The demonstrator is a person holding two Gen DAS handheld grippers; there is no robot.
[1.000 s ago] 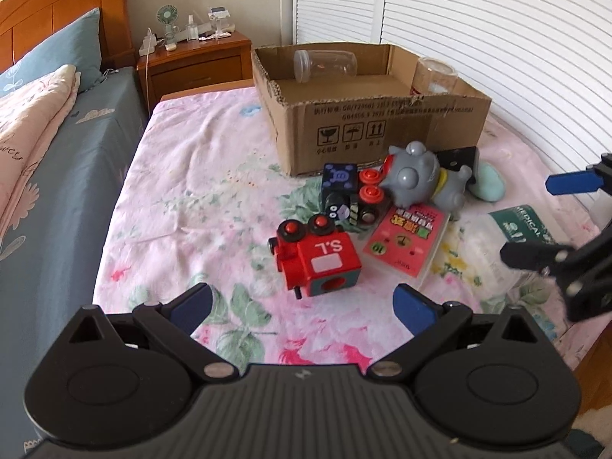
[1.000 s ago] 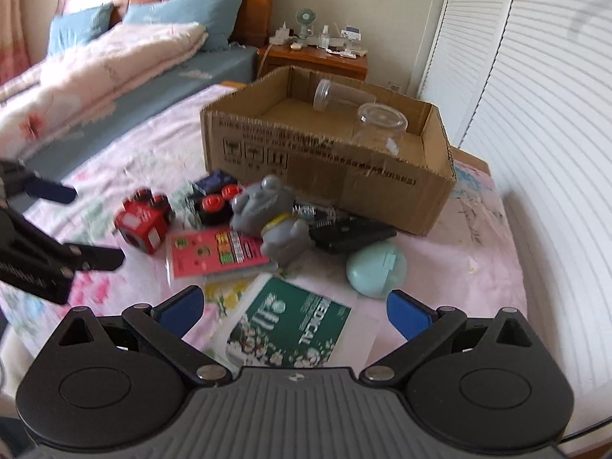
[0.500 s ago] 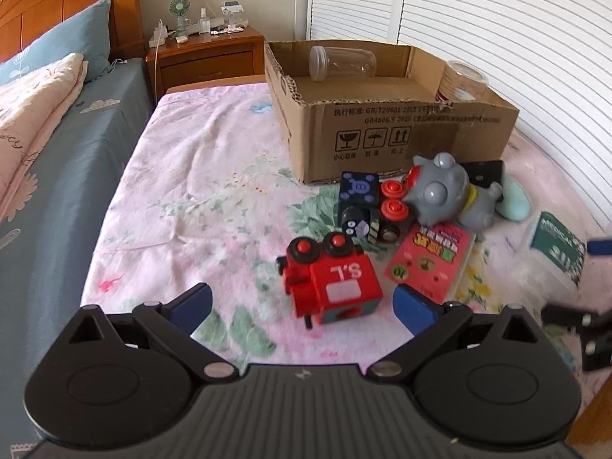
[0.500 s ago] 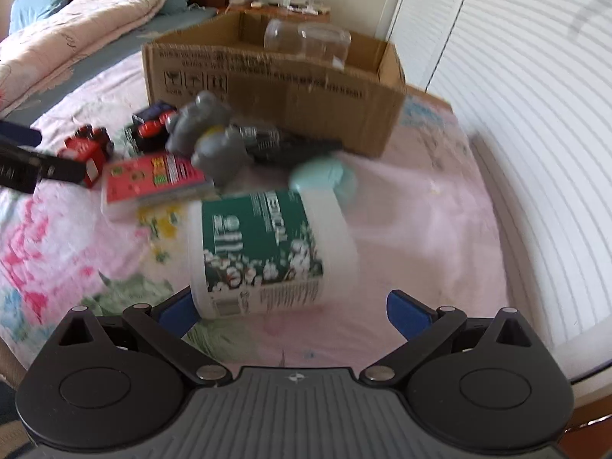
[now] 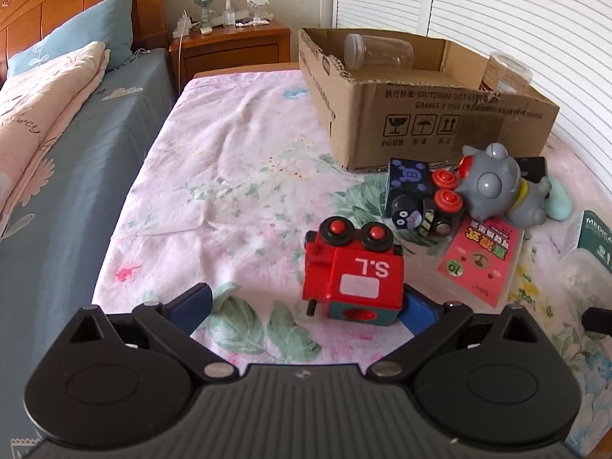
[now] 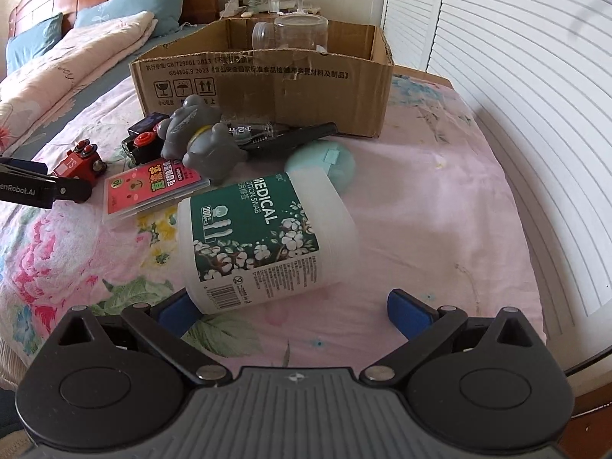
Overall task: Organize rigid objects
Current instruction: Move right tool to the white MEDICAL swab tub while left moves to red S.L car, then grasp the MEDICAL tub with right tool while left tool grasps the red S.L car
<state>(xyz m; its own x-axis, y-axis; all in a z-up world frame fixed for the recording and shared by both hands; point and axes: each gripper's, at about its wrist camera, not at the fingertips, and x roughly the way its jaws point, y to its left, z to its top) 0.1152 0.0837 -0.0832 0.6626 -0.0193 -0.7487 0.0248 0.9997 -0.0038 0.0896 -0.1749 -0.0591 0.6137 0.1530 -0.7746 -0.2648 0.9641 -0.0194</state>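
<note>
**Rigid objects: both tongs open, approach stage**

Rigid objects lie loose on the floral bedsheet [image 5: 237,176]; two clear jars [image 5: 378,51] already sit in the cardboard box [image 5: 440,130] at the far side, which suggests the box is the collection point.

Right gripper [image 6: 288,311]: jaws spread wide, holding nothing. The cotton swab tub [image 6: 264,237] lies on its side directly ahead, its near end just beside the left blue pad and off-centre in the gap. A lying cylinder can roll, so the jaws probably need to straddle its width before closing.

Left gripper [image 5: 304,306]: jaws also wide and empty. The red toy block [image 5: 354,271] stands near the right pad; contact cannot be confirmed. Its flat sides should offer firm clamping faces.

Surrounding items, left wrist view:
- dark toy cube [image 5: 419,202], right of and beyond the red block
- grey animal figure [image 5: 497,187], leaning against the cube
- pink card pack [image 5: 480,260], flat, near side of the figure
- teal case [image 6: 325,162], just beyond the tub

This cluster lies between both tongs and the box front wall; carried items likely have to pass above it.
</note>
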